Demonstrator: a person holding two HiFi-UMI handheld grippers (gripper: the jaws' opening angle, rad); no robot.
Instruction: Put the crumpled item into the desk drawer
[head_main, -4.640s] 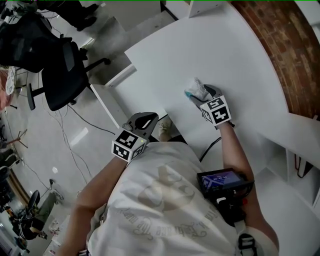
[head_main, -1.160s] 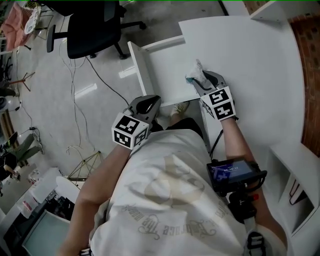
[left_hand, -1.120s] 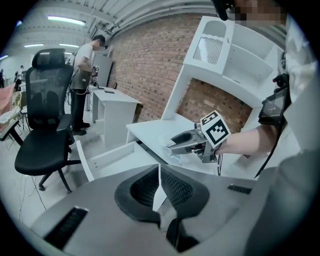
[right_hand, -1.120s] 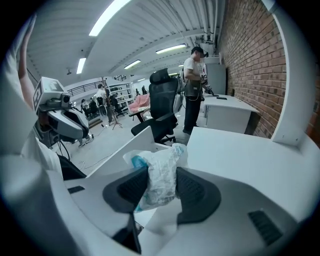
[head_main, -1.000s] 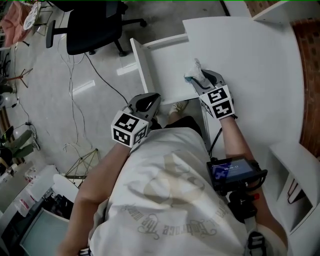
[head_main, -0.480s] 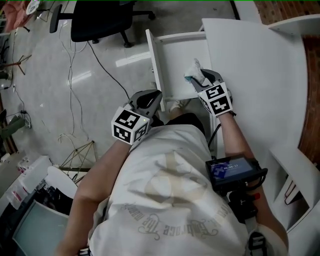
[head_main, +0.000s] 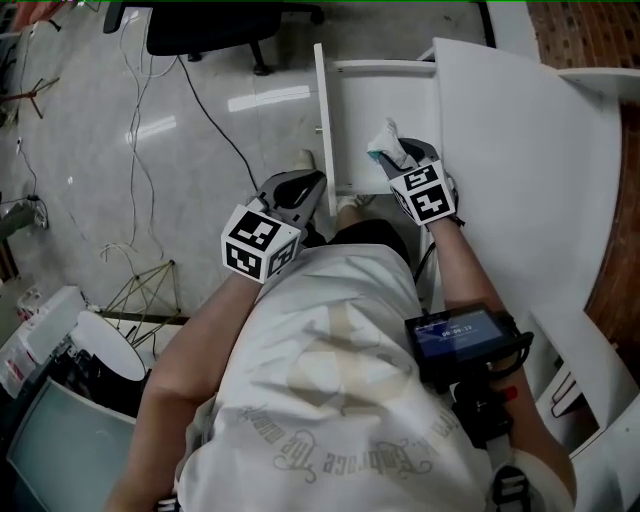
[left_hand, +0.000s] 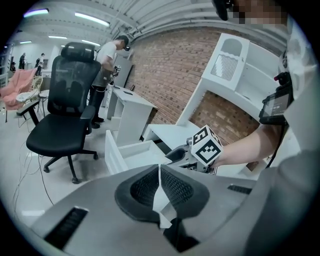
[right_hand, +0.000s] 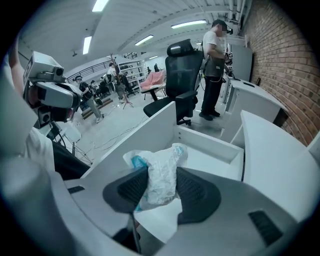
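Observation:
The crumpled item is a white wad with a blue patch. My right gripper is shut on it, and the right gripper view shows the wad squeezed between both dark pads. It hangs over the near end of the open white drawer, whose inside looks bare. My left gripper is shut with nothing in it, just left of the drawer's front panel. In the left gripper view its jaws meet, with the right gripper's marker cube beyond.
The white desk top lies right of the drawer. A black office chair stands on the floor beyond, with cables to the left. A screen device sits on the right forearm. A person stands far back.
The right gripper has carried the crumpled item off the desk top to above the open drawer. The head view has swung, so the drawer now lies straight ahead. The left gripper stays shut nearby.

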